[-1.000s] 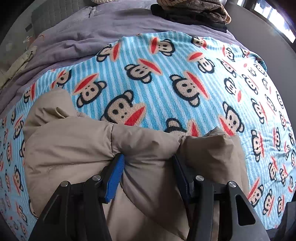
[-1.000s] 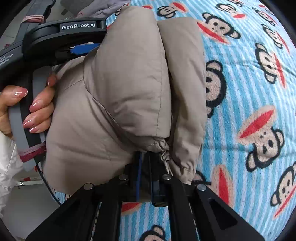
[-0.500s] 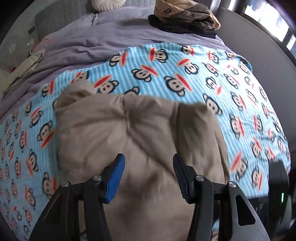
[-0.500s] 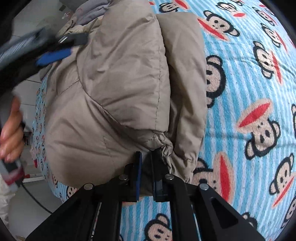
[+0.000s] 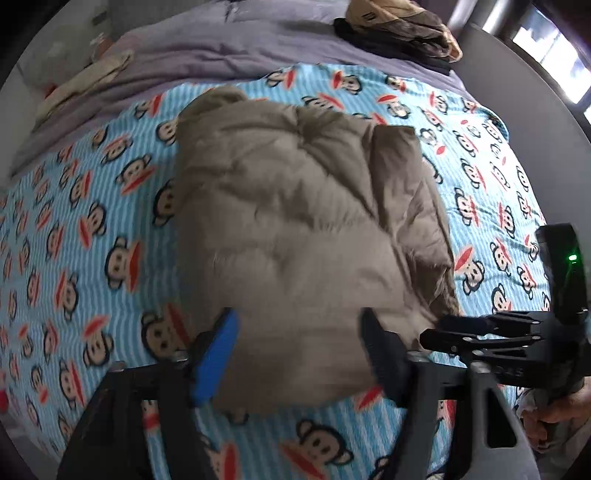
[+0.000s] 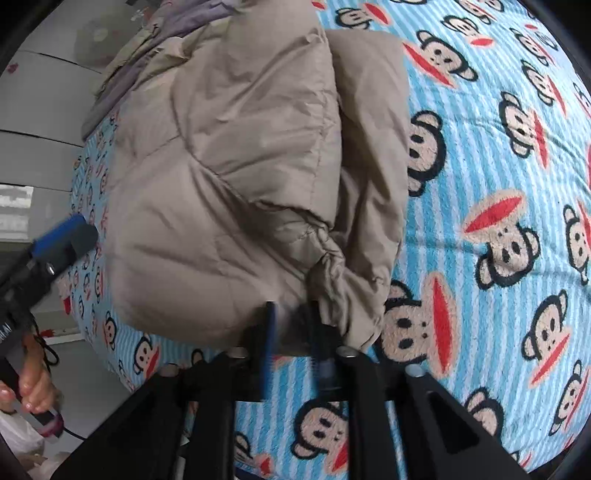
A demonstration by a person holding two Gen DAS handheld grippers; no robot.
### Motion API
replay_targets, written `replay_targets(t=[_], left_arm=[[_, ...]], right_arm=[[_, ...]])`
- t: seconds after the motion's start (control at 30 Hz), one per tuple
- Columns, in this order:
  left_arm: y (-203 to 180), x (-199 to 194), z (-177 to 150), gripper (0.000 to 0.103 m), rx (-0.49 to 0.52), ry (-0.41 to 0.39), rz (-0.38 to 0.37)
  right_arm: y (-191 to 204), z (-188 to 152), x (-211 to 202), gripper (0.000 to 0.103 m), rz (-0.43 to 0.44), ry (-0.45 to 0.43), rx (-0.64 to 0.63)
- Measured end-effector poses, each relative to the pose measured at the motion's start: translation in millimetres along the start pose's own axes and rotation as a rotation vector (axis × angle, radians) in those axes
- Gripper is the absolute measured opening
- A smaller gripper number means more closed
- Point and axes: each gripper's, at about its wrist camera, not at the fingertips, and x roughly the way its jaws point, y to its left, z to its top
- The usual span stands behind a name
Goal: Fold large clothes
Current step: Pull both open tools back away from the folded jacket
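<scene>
Lying folded on the monkey-print blanket (image 5: 110, 221) is a puffy beige jacket (image 5: 295, 229), bundled in the middle of the left wrist view, its cuffed sleeve end (image 6: 343, 295) toward 6 o'clock in the right wrist view. The left gripper (image 5: 299, 347) hangs over the jacket's near edge, its jaws wide and opening, nothing pinched between them. The right gripper (image 6: 291, 343) sits at the gathered cuff, its jaws narrow and opening, the pads just off the fabric, blurred. In the left view the right gripper's body shows at 4 o'clock. A purple quilt (image 5: 221, 48) lies at 12 o'clock, a pile of dark clothes (image 5: 399, 29) at 1 o'clock. A hand (image 6: 33, 384) grips the left tool at 8 o'clock in the right view.
</scene>
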Motion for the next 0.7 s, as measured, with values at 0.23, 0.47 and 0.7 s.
replay_targets(t=[0.23, 0.47, 0.7], left_arm=[[5.1, -6.8, -22.0, 0.103, -0.024, 0.002, 0.054], [3.4, -17.6, -28.0, 0.103, -0.020, -0.032, 0.101], [15.2, -27.2, -27.0, 0.103, -0.084, -0.053, 0.105]], right_arm=[[20.2, -18.9, -13.0, 0.068, -0.011, -0.011, -0.050], [35.8, -31.2, -40.0, 0.082, -0.036, -0.081, -0.069], [47.5, -37.7, -86.9, 0.092, -0.167, -0.293, -0.090]])
